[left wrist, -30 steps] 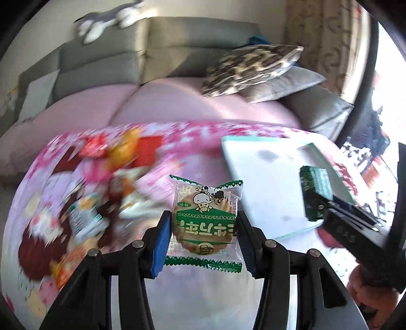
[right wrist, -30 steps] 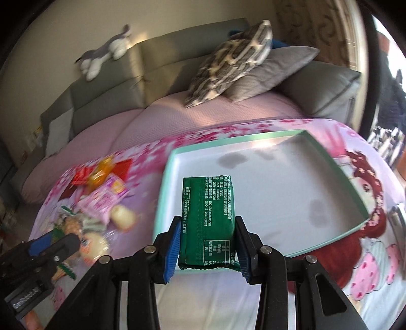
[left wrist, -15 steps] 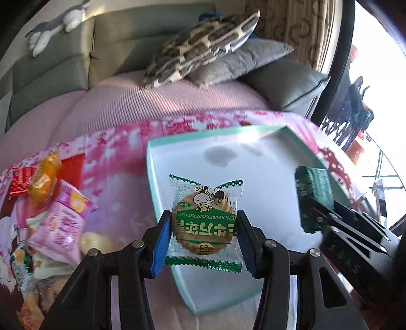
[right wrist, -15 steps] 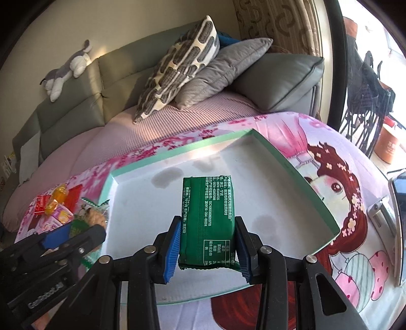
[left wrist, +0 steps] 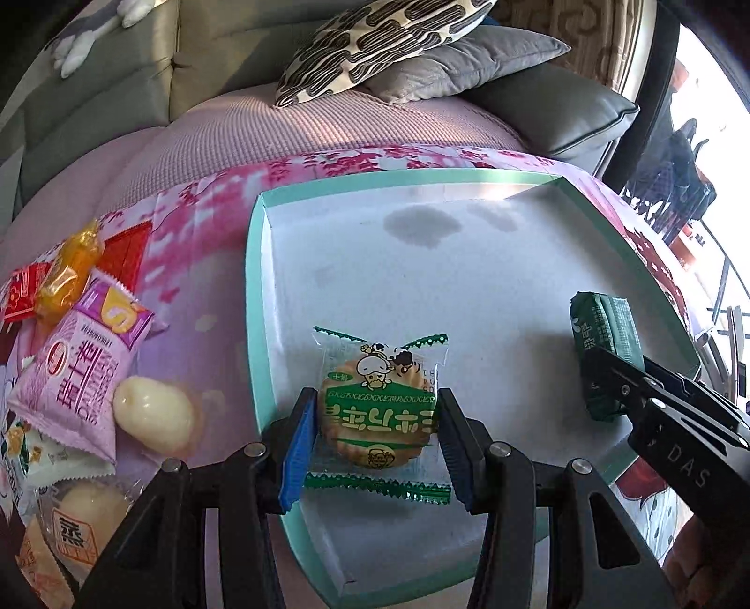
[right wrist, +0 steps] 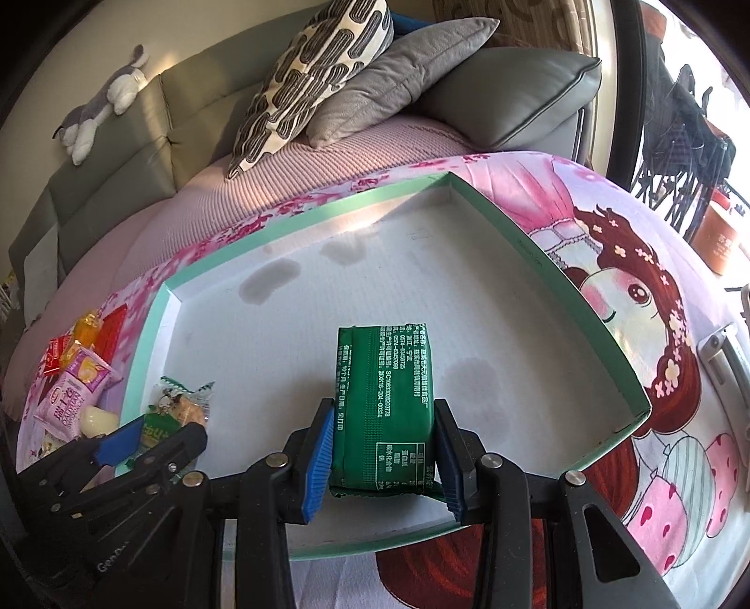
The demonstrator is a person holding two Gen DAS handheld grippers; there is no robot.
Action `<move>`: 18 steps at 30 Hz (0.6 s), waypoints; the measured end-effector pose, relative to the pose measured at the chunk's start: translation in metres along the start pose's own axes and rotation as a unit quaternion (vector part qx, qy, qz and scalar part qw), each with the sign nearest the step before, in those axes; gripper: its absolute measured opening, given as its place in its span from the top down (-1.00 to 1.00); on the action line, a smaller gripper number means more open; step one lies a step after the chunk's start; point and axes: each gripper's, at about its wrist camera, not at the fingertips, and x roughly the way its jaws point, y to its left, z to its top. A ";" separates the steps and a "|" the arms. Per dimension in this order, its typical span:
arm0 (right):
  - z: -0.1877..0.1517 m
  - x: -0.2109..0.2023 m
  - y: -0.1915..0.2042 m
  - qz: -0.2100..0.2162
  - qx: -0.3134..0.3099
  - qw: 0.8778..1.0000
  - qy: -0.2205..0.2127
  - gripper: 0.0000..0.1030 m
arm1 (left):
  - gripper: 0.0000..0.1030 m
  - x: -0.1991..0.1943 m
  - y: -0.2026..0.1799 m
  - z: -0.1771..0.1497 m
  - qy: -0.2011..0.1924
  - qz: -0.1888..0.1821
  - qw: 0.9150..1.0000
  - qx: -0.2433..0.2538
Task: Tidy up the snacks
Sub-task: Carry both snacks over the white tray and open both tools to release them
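Note:
My left gripper is shut on a round cookie in a clear packet with green trim, held over the left front part of a shallow white tray with a mint-green rim. My right gripper is shut on a dark green snack packet and holds it above the tray's front middle. Each gripper shows in the other's view: the right one with the green packet at the right, the left one with the cookie packet at the lower left.
A heap of loose snacks lies left of the tray on the pink cartoon cloth: a purple wafer packet, a pale round sweet, an orange candy, red packets. A sofa with cushions stands behind the table.
Both grippers came forward and down over the tray, each still gripping its packet. The tray now fills both views, and the snack heap has slid off to the left.

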 end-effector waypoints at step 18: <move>-0.001 0.002 0.001 -0.016 -0.006 1.000 0.010 0.15 | -0.02 -0.007 0.020 -0.015 -0.005 0.022 1.000 -0.008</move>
